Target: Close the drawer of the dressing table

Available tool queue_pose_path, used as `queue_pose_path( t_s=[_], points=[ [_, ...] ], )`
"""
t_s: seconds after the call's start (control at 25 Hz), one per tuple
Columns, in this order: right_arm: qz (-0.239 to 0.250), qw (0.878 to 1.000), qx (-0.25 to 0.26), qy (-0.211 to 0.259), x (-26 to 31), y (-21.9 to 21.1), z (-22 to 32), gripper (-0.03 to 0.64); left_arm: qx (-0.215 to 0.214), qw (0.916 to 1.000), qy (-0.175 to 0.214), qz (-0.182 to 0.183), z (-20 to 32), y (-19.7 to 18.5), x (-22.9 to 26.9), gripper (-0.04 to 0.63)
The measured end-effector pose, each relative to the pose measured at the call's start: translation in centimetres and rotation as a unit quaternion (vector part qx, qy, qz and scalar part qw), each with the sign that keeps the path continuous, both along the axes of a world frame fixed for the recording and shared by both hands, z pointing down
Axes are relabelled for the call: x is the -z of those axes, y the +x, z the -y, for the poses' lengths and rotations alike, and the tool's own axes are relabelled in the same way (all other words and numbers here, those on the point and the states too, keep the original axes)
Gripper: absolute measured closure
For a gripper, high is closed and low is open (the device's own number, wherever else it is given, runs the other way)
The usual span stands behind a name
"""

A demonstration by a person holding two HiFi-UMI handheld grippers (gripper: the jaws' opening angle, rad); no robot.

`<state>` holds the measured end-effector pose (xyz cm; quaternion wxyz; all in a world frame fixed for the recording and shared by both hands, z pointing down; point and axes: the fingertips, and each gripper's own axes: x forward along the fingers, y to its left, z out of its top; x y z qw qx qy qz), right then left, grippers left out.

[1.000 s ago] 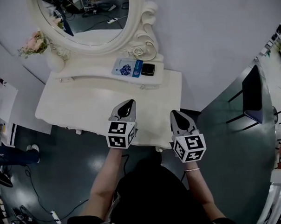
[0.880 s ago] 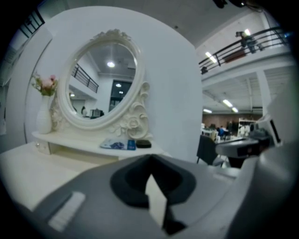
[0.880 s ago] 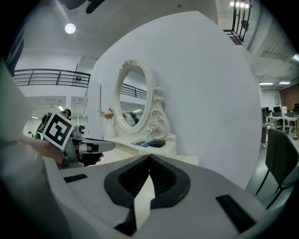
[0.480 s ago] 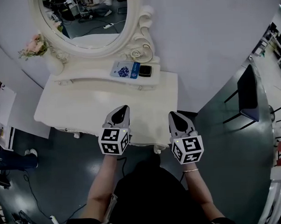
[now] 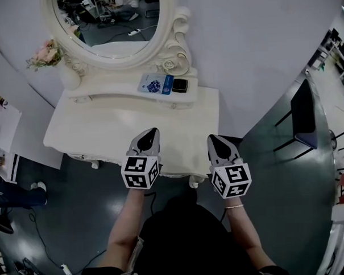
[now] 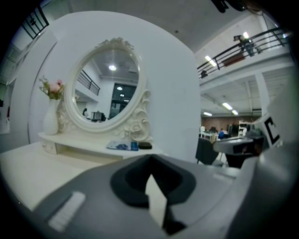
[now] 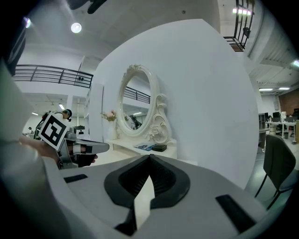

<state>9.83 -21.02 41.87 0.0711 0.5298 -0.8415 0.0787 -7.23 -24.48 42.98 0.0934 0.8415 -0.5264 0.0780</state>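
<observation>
Left gripper (image 5: 153,131) and right gripper (image 5: 212,138): jaws pressed together, nothing held. Tips held over near edge of dressing table (image 5: 97,129), side by side, apart; its drawer hidden below tabletop, state not to be told. Blue packet (image 5: 154,84) and black case (image 5: 180,85) seen at 12 o'clock on back shelf; oval mirror (image 5: 107,20) behind; flowers (image 5: 44,54) at 10 o'clock; dark chair (image 5: 307,114) at 3 o'clock.

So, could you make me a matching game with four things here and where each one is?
1 flowers
2 black box
3 chair
4 left claw

A on the floor, right of the table
B left end of the shelf
C over the table, near its front edge
D right end of the shelf

Pairs: 1-B, 2-D, 3-A, 4-C.
</observation>
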Motion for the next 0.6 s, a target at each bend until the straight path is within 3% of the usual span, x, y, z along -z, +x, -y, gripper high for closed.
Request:
queue_pose_path(
  t_s=[0.6],
  points=[
    [0.007, 1.000, 0.004, -0.003, -0.11, -0.60, 0.48, 0.614, 0.001, 1.0000, -0.003, -0.002, 0.59, -0.29, -0.12, 0.589]
  ],
)
